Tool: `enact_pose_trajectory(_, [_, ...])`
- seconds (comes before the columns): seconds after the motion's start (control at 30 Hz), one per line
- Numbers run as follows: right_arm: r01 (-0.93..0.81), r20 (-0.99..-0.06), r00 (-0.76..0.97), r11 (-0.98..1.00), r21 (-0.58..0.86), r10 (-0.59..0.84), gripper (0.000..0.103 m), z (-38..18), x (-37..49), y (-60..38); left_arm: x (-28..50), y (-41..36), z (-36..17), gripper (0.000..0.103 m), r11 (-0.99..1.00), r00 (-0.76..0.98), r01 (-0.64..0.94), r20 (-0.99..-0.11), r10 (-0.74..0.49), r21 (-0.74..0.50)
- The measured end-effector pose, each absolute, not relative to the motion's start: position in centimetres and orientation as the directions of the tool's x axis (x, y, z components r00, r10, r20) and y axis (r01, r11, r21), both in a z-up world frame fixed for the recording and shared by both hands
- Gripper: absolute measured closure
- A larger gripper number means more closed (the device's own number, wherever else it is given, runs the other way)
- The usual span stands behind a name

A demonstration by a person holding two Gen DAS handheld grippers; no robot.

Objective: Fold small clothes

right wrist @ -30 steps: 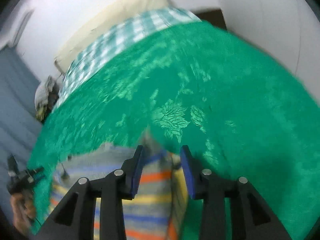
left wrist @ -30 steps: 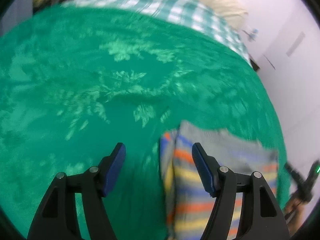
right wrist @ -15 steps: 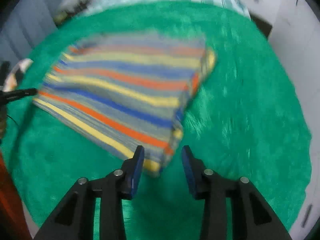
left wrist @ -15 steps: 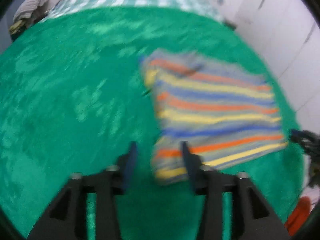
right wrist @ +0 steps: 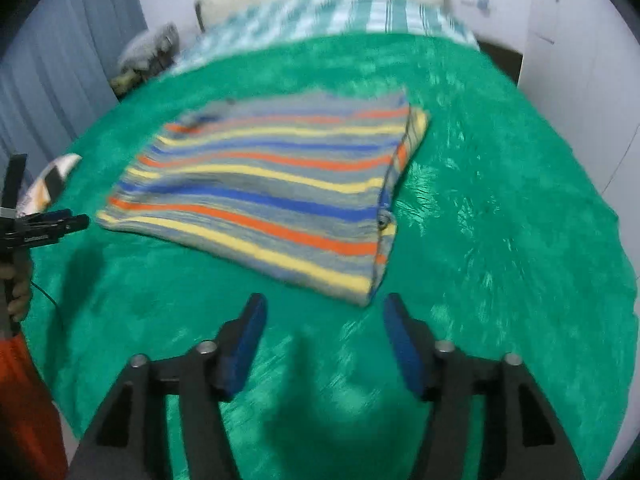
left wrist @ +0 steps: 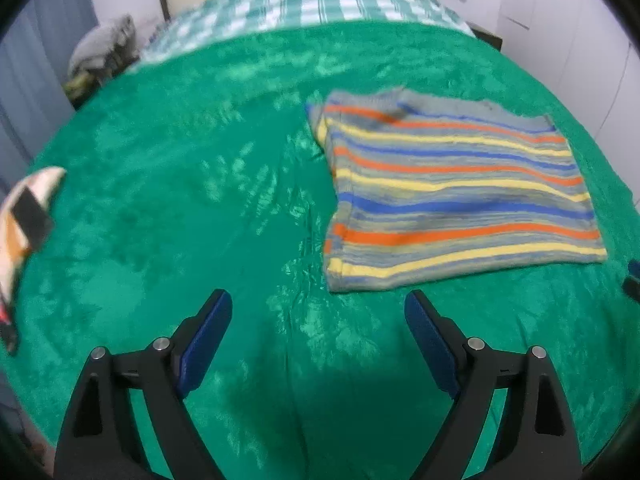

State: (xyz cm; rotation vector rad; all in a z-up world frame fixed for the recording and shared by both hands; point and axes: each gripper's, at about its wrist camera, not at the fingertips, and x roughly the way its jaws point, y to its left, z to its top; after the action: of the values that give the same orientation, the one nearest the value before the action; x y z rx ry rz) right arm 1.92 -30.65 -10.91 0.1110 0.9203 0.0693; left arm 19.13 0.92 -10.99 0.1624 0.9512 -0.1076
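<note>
The striped top lies folded flat on the green blanket of the bed, well clear of both tools. The left tool hangs wide and empty over bare blanket, with the top ahead and to its right. The right tool is also parted and empty, the top's near corner just ahead between its fingers.

The next fold, by my reading, would bring one short end over to the other. To do it well, each tool should pinch a corner of the same end through every layer, lift only enough to clear the blanket, and carry both corners across level so the stripes line up. The plush blanket may drag at the knit, so a low, slow carry is safer than a slide.

The right view shows the doubled edge on the top's right side, with what may be a button there, though blur makes that uncertain. It also shows the person's hand gripping the other handle at the left. The left view shows the top's opposite edge, and an orange, white and black object at the bed's left rim that is clearer here.
</note>
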Motion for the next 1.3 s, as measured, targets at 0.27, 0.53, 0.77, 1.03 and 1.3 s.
enact_pose_trajectory(0.27, [0.065, -0.792, 0.605, 0.986, 0.151, 0.081, 0.04, -13.9, -1.3, -28.4, 17.7, 0.0, -9.3, 0.013, 0.972, 0.627, 0.157, -0.778, 0.039, 0.176])
enact_pose_trajectory(0.53, [0.062, -0.771, 0.633, 0.988, 0.143, 0.072, 0.04, -13.3, -3.2, -27.3, 15.8, -0.4, -8.1, 0.013, 0.974, 0.641, 0.157, -0.767, 0.025, 0.163])
enact_pose_trajectory(0.77, [0.097, -0.748, 0.655, 0.969, 0.225, 0.108, 0.04, -12.4, -3.1, -29.7, 13.8, -5.4, -10.7, 0.013, 0.92, 0.6, 0.358, -0.794, -0.093, 0.162])
enact_pose_trajectory(1.03, [0.134, -0.718, 0.661, 0.907, 0.399, 0.218, 0.039, -10.8, 6.1, -37.8, 14.8, -19.3, -13.8, 0.013, 0.748, 0.538, 0.641, -0.795, -0.28, 0.17])
enact_pose_trajectory(1.3, [0.124, -0.712, 0.548, 0.8, 0.587, 0.438, 0.04, -15.3, 19.5, -43.4, 18.5, -29.0, -17.0, 0.03, 0.611, 0.432, 0.786, -0.79, -0.434, 0.094])
